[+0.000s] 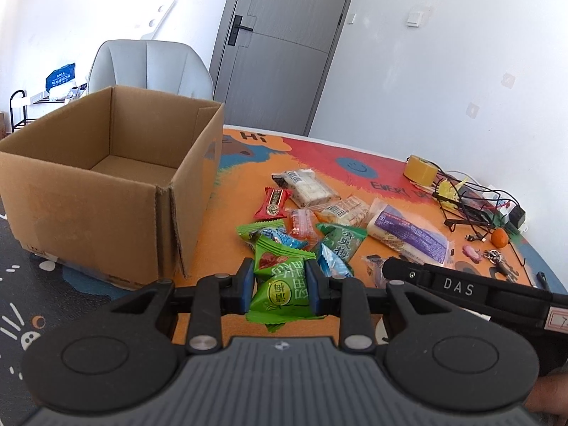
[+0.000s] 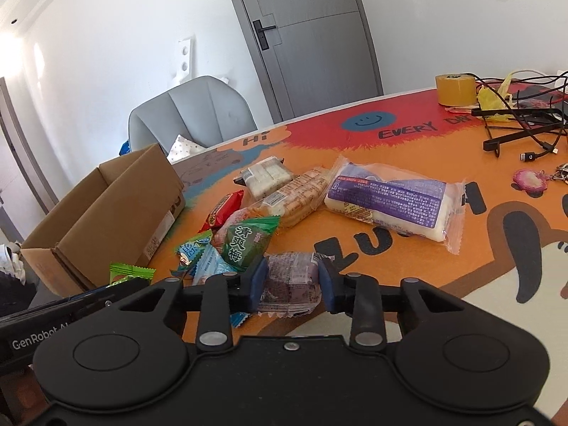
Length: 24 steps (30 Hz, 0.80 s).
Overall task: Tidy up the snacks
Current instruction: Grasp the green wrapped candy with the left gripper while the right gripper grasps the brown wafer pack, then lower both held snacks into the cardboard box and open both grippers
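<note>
left gripper (image 1: 280, 289) clamped on green plum candy packet (image 1: 280, 296), right of cardboard box (image 1: 106, 184) | right gripper (image 2: 291, 285) clamped on purple snack packet (image 2: 289, 280), farther right of box

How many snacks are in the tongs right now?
2. Green packet clamped in the left tongs; purple-printed packet in the right tongs. Nothing else visible between either pair.

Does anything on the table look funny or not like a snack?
Yes. Past the snack pile, a yellow tape roll, tangled black cables and a pink keychain lie on the table mat. They aren't snacks.
</note>
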{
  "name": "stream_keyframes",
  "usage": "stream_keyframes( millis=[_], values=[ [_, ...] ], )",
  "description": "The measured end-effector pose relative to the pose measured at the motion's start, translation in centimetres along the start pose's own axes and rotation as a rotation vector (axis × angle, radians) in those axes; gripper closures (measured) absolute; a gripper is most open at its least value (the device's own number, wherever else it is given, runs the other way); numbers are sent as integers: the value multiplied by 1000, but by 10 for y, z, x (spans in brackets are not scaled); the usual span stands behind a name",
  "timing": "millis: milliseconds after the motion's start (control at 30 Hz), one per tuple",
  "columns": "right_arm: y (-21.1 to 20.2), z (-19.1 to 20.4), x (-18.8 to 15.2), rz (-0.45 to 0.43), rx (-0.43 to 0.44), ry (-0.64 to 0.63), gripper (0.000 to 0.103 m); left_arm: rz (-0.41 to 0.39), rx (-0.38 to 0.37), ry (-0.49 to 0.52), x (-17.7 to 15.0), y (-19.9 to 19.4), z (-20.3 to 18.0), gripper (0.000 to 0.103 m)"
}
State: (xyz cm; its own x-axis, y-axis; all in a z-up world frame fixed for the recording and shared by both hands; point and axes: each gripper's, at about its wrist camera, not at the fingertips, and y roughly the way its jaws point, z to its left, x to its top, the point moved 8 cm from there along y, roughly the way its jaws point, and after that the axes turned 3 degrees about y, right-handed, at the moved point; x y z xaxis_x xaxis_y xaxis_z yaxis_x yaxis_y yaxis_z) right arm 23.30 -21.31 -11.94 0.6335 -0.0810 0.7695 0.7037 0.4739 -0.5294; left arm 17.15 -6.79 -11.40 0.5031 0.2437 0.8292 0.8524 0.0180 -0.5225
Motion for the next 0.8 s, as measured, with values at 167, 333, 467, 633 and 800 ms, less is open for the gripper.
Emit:
stream_keyframes(
  millis=[167, 333, 467, 633, 800],
  values=[
    [-8, 4, -1, -11, -6, -10, 71, -38, -3, 1, 8, -13, 0, 74],
    [-21, 11, 3, -40, 32, 1, 71, -64, 3, -1, 16, -23, 3, 74],
    [-30, 22, 13, -73, 51, -9, 72, -102, 0, 3, 27, -33, 4, 74],
    [-36, 40, 25, -105, 91, -17, 72, -154, 6, 13, 44, -45, 8, 74],
    [-36, 62, 33, -126, 130, -29, 72, -187, 28, 6, 59, -49, 21, 74]
  ],
)
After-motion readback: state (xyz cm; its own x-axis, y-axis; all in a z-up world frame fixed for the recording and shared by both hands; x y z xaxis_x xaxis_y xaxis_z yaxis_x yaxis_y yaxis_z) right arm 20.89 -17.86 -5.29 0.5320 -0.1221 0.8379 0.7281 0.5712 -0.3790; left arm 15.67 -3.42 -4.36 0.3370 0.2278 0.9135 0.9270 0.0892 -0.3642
